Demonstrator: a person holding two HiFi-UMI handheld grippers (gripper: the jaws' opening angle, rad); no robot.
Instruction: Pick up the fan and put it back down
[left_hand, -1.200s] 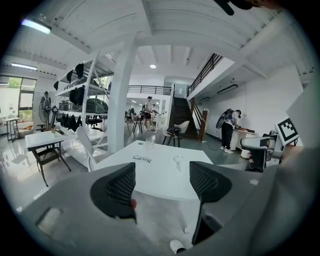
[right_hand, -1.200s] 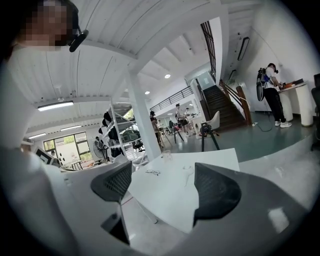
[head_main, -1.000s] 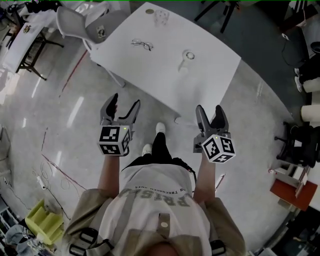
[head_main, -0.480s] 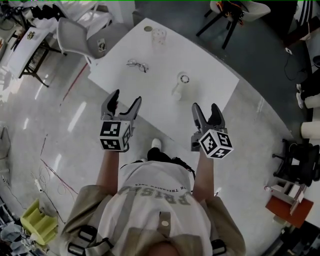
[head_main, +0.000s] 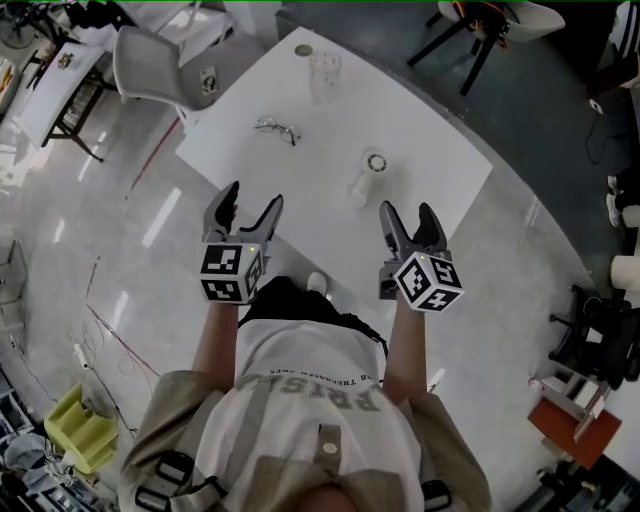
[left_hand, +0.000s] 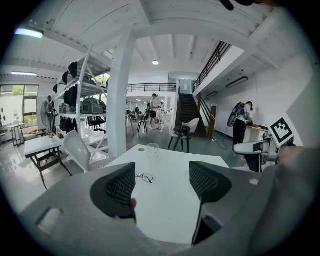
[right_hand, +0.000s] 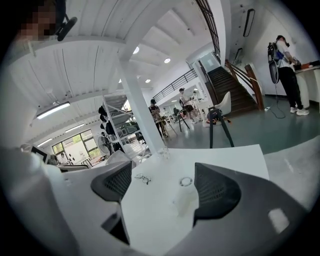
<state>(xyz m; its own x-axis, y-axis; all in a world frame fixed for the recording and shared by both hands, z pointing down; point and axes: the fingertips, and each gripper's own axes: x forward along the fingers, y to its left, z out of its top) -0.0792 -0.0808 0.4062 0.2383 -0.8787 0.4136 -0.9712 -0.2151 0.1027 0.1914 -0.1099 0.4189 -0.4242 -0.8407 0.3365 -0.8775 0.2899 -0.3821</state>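
1. Large white rectangular table, top mostly bare, set at an angle to the person.
2. Pale grey moulded plastic chair, at the table's far left corner.
3. Person's two bare forearms, both stretched forward from the torso, roughly parallel and level with each other, each ending in a gripper over the table's near edge.
4. Left gripper, grey body with a black-and-white marker cube on its top rear. Its jaws point toward the table and stand wide apart. Only the tabletop shows between the dark mesh pads.
5. Right gripper, same build, marker cube uppermost. Its jaws are likewise spread and grip nothing.
6. Small white fan with a ring-shaped head, resting on the table's near right part. It sits ahead of the right gripper and apart from it. In the right gripper view it shows in the gap between the jaws, beyond them.
7. Clear glass tumbler, near the far edge.
8. Thin wire-framed spectacles, on the left half, ahead of the left gripper.
9. Small round disc, just beside the tumbler.
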